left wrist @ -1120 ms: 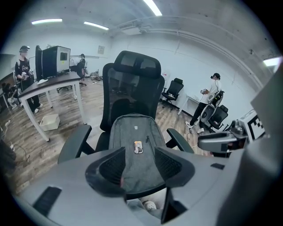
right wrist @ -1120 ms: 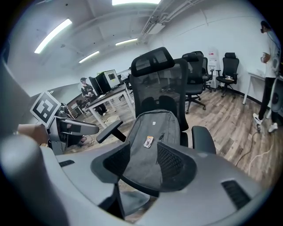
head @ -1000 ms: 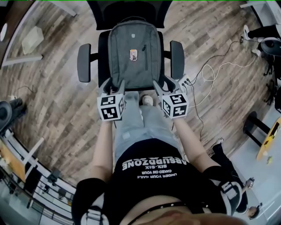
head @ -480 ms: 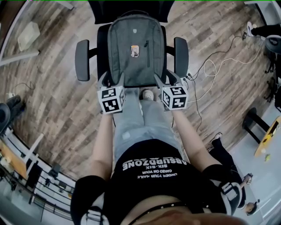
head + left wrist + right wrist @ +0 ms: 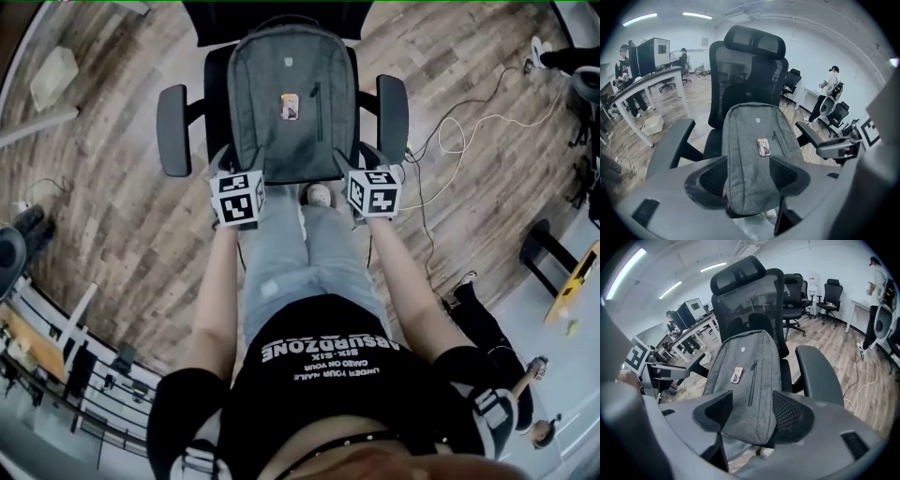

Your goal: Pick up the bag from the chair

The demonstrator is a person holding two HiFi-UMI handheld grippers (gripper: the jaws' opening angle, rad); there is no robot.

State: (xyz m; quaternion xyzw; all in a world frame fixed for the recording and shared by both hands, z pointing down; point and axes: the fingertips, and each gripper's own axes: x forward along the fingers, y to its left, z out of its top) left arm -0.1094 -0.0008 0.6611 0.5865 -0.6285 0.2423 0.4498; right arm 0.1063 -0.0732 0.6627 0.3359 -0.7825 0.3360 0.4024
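Grey fabric fills the head view: the bag (image 5: 286, 103) lies propped on the chair (image 5: 174, 129), seat to backrest, with the left gripper (image 5: 239, 169) and right gripper (image 5: 361, 164) at its lower corners. That's the approach, nothing lifted yet. Left gripper view: jaws spread wide, the bag's bottom end framed between them, holding nothing, contact uncertain. Right gripper view: same story, wide apart, nothing clamped. Next, I'd say, both must close on fabric, then lift together.

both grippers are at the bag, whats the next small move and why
Probably shut both on the bag. The left gripper and right gripper are open, each with the bag's lower edge between its jaws, and the bag lies ungripped on the chair.
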